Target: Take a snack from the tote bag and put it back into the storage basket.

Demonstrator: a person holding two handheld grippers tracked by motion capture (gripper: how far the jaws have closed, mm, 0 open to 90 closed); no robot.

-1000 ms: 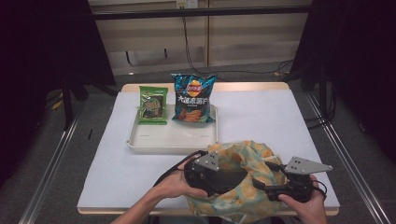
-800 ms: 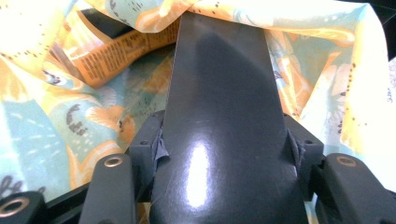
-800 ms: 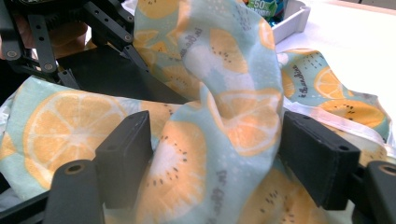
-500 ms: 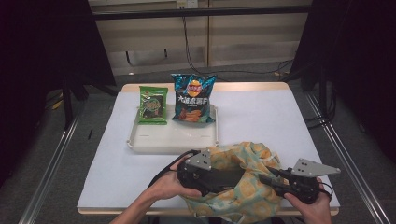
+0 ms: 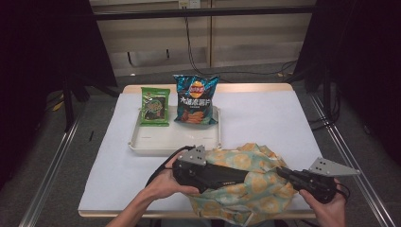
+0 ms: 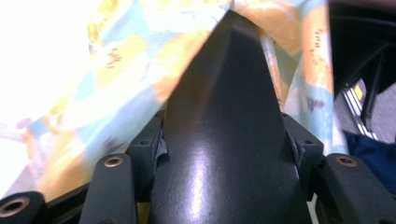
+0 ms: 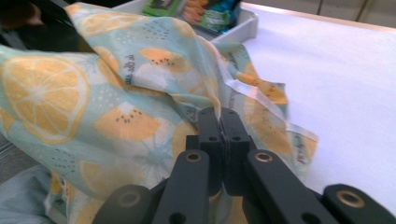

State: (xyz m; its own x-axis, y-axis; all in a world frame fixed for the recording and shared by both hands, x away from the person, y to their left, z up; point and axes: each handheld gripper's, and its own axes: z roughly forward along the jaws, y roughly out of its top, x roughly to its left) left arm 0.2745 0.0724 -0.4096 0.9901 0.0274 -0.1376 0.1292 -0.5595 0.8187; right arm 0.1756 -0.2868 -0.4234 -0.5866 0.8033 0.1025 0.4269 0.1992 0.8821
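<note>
The cloth bag [image 5: 241, 184], printed with orange slices on pale blue, lies crumpled at the near edge of the counter [image 5: 265, 118], between the two grippers.

Right gripper [image 7: 222, 122]: its jaws have just been closing and now stand together on a fold of the bag near the taped hem. The right gripper view shows the cloth pinched between the tips, with the rest of the bag spreading away to the left and forward. In the high view this gripper [image 5: 283, 172] sits at the bag's right side and points left into the cloth.

Left gripper [image 5: 236, 176]: it lies level, pointing right, with its forward part pushed in among the folds. In the left gripper view one black jaw runs up the middle of the picture with cloth draped on both sides of it. The jaws appear to stand partly apart inside the bag's mouth, but the frames do not settle whether they press on the cloth.

Governing relation: the two grippers face each other along the near edge of the counter, left one inside the folds, right one clamped on the rim. Judged from this, the coming move is a spread of the mouth along that line.

Beyond the bag, toward the far side, a white tray [image 5: 156, 144] carries a green snack packet [image 5: 154, 106] and a blue chip bag [image 5: 195, 99], both upright. The tray is nearer the left gripper than the right.
</note>
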